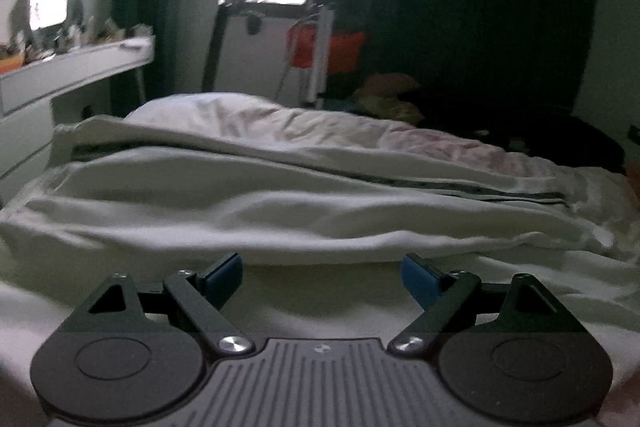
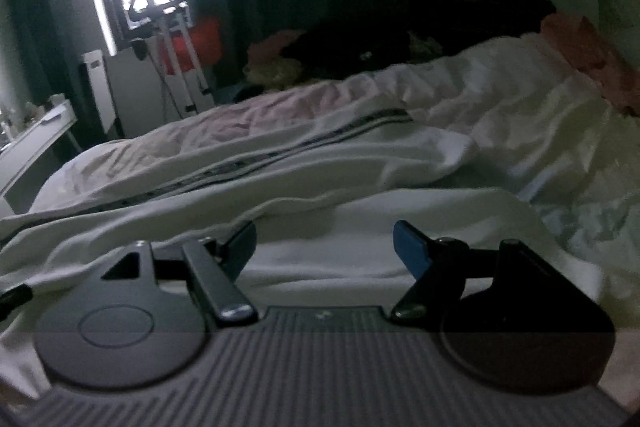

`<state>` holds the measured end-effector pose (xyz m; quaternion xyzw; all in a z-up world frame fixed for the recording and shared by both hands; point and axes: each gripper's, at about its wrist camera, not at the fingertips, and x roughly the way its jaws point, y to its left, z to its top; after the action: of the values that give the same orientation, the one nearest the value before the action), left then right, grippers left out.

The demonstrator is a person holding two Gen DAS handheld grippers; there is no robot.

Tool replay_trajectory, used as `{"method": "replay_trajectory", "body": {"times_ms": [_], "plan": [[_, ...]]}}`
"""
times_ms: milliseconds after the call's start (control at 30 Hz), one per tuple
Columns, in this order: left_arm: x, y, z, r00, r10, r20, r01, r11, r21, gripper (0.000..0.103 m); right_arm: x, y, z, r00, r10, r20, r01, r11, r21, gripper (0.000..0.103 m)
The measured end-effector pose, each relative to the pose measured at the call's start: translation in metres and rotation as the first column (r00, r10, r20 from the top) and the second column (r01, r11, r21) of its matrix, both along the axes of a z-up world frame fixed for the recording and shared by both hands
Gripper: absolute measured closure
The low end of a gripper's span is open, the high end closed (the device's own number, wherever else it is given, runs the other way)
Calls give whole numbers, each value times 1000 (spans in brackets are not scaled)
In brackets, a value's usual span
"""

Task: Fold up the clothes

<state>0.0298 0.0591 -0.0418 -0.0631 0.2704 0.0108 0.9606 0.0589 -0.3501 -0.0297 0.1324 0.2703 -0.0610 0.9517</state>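
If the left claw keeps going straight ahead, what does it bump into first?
Most likely the white garment with the dark stripe, lying bunched on the bed right in front of it. The left claw is open and low over the sheet, with nothing between its fingers. Depth is hard to judge in this fisheye view.

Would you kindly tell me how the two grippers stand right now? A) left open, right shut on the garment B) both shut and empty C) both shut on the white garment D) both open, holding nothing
D: the left gripper and the right gripper are both spread wide, with only the white garment lying ahead of them.
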Motion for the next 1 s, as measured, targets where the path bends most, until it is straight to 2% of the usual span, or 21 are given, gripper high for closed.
{"method": "replay_trajectory", "body": {"times_ms": [100,167,233,300,400,533,600,633,700,767,800,867,900,1000], "plan": [[-3,13,1,998,46,-37,-47,999,-26,13,0,-7,-4,1000,-20,-23,21,999,28,26],[-1,33,1,992,56,-117,-70,991,-117,12,-2,-9,-7,999,-33,-41,34,999,30,26],[1,63,4,977,74,-198,-118,968,-223,12,-3,-10,-9,997,-45,-59,47,998,29,26],[-3,101,8,960,116,-256,-197,927,-319,12,-3,-13,-11,995,-61,-74,63,998,27,26],[-16,169,17,922,191,-337,-325,857,-401,12,-2,-18,-14,993,-81,-87,86,995,51,26],[-45,257,22,835,340,-432,-527,718,-455,12,0,-31,-21,984,-133,-119,145,984,104,26],[-61,288,19,801,395,-449,-587,663,-464,12,-2,-43,-25,975,-181,-126,199,967,157,26],[-66,298,16,794,404,-453,-599,644,-475,12,-5,-51,-27,970,-209,-125,231,952,198,26],[-73,314,4,796,393,-460,-601,600,-528,14,-15,-71,-32,954,-277,-117,300,902,310,26],[-76,324,-8,806,376,-457,-590,567,-575,21,-27,-94,-39,925,-357,-128,377,826,420,26],[-77,326,-14,813,367,-453,-582,554,-596,28,-32,-103,-42,905,-399,-145,421,796,435,26],[-77,330,-23,823,367,-433,-567,540,-622,35,-43,-115,-48,860,-480,-174,505,753,422,26],[-77,332,-27,828,372,-420,-561,537,-630,36,-50,-120,-50,831,-523,-188,549,722,420,25],[-80,329,-32,845,384,-371,-530,524,-666,52,-70,-135,-59,757,-616,-218,635,617,464,24]]}}
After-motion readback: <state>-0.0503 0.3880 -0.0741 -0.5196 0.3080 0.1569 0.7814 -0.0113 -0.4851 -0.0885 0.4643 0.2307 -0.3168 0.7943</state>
